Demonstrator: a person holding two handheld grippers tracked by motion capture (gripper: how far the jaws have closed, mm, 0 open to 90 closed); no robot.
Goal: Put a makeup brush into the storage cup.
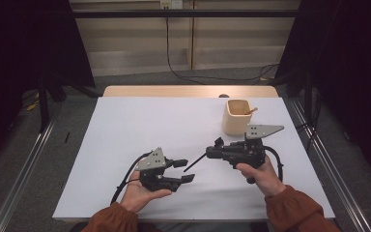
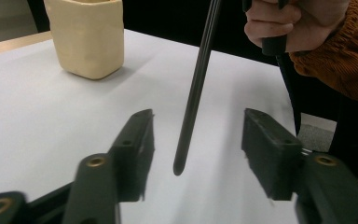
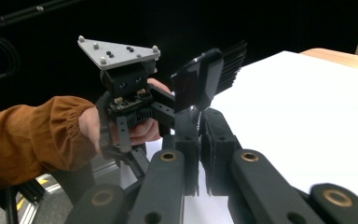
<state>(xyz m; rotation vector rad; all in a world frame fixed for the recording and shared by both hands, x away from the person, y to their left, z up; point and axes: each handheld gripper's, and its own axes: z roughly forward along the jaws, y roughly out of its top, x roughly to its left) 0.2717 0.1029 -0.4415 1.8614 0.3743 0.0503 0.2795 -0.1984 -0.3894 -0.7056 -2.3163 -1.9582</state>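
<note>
Between my left gripper's (image 2: 196, 154) wide-open jaws hangs the tip of a black stick (image 2: 196, 88), touching neither. My right gripper (image 3: 200, 154) has its jaws shut on that stick's other end. If I close the left off-centre, I judge the stick could skew or slip free. Beyond the jaws stands a cream cup (image 1: 235, 116) on the bench (image 1: 135, 125).

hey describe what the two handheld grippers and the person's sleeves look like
Both the left gripper and right gripper are black, each with two flat-padded jaws, brass-coloured pivot pins, a grey three-cornered plate dotted with screws, and a trailing black cable. The person's sleeves are rust-orange knit with gathered cuffs.
</note>
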